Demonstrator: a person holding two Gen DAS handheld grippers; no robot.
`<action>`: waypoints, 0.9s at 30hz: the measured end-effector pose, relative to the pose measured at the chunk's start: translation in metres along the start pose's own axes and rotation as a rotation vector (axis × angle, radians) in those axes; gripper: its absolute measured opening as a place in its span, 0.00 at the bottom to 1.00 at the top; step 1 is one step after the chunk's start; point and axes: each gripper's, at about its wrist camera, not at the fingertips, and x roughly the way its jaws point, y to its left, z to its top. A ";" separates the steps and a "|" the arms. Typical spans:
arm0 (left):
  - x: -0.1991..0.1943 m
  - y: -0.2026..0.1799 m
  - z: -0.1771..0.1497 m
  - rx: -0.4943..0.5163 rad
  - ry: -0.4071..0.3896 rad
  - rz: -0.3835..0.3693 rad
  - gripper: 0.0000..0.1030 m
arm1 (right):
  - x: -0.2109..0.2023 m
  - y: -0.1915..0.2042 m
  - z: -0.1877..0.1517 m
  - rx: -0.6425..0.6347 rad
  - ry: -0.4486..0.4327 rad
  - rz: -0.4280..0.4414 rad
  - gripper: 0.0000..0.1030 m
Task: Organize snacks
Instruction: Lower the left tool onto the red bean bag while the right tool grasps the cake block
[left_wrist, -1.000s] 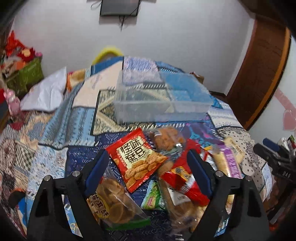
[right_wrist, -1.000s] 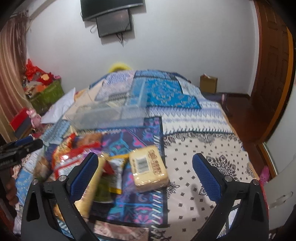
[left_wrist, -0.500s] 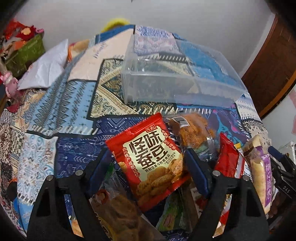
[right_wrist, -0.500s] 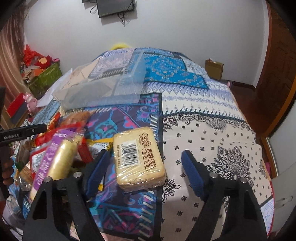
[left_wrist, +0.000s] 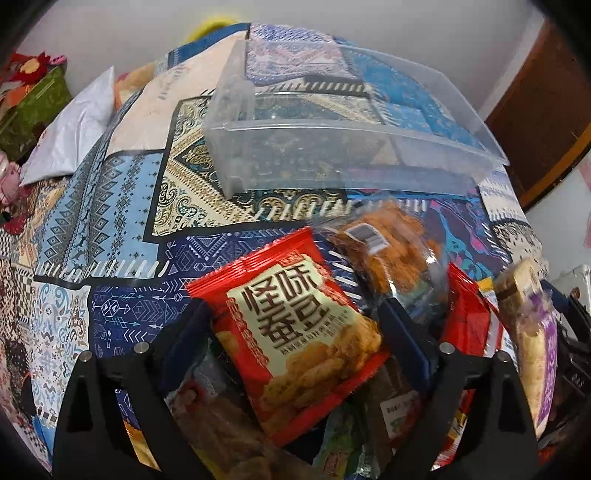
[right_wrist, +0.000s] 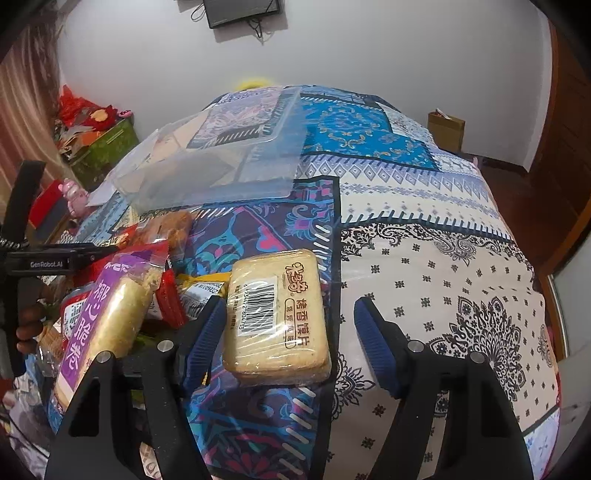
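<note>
A pile of snacks lies on a patterned bedspread. My left gripper is open, its jaws either side of a red bean-snack bag. Behind it lie a clear bag of orange fried snacks and a clear plastic bin. My right gripper is open around a yellow wrapped biscuit block; the left pad is close to it, the right pad apart. A purple-labelled roll pack lies to its left. The bin also shows in the right wrist view.
More packets lie under and around the red bag, including a red one and the purple-labelled pack. A white pillow lies at the bed's left. A wooden door and a brown paper bag stand to the right.
Both grippers have moved down and forward. The left jaws now straddle the red bag and the right jaws straddle the biscuit block. Both jaws have narrowed somewhat.
</note>
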 end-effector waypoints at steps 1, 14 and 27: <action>0.003 0.005 0.001 -0.032 0.008 -0.004 0.90 | 0.001 0.000 0.000 0.003 0.003 0.004 0.66; -0.014 -0.006 -0.009 0.011 -0.102 0.028 0.63 | 0.007 0.000 -0.007 0.010 0.033 0.016 0.51; -0.043 -0.009 -0.009 0.033 -0.172 0.031 0.07 | -0.011 0.002 0.013 0.029 -0.053 0.030 0.50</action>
